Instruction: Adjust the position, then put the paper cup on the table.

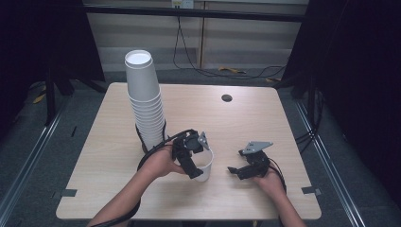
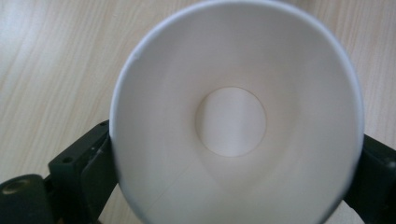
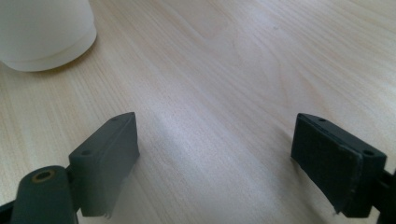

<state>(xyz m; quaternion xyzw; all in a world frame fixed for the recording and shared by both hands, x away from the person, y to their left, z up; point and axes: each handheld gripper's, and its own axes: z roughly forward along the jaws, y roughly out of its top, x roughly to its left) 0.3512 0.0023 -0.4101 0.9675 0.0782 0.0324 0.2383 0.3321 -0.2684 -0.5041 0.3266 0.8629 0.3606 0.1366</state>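
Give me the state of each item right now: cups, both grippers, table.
single cup: upright on the table, mouth up, empty, between the left gripper's jaws.
cup stack: upside down, nested, leaning slightly, standing on the table.
left gripper: jaws on either side of the single cup; whether they press on it I cannot tell.
right gripper: open, nothing between its jaws, low over the table.
table: bare wood apart from the cups.

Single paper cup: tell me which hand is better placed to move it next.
Left. The left tongs already straddle the single paper cup, one jaw on each side of its rim. The right tongs rest beside it over bare table, jaws wide, nothing between them.
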